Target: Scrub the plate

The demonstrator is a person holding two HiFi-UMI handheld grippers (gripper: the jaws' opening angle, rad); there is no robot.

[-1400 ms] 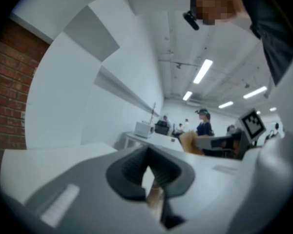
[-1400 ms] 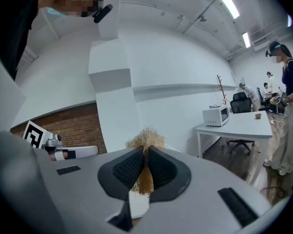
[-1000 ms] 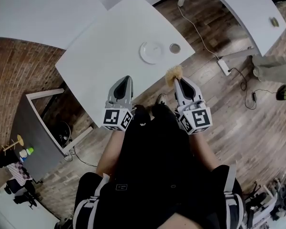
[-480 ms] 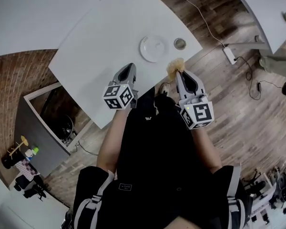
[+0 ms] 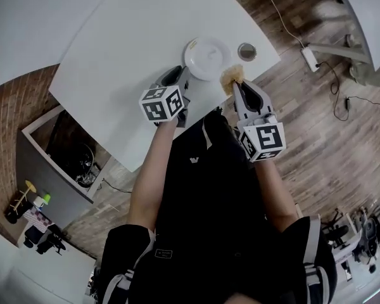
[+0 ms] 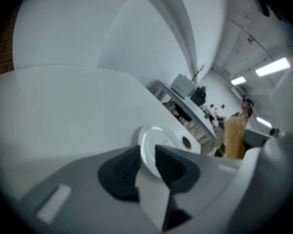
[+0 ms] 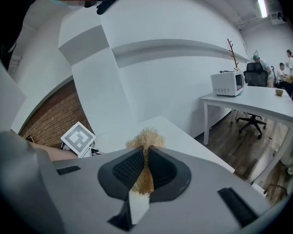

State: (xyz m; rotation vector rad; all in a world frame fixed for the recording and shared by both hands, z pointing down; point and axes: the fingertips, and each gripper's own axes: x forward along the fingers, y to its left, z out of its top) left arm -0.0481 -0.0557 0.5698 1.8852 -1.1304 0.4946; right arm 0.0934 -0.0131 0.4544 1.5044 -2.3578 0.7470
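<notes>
The plate lies flat on the white table, close to its right edge, with a small round dish just to its right, nearer that edge. Our left gripper sits at the plate's near-left rim, jaws a narrow way apart, and in the left gripper view the rim shows in the gap; we cannot tell whether either pad touches it. Our right gripper is clamped on a tuft of golden scrubber, just off the plate's near-right side. We judge the plate is not yet pinned, so a scrubbing push could slide it into the dish or toward the table edge. The scrubber is pinched by thin fibres and may pull loose under pressure.
</notes>
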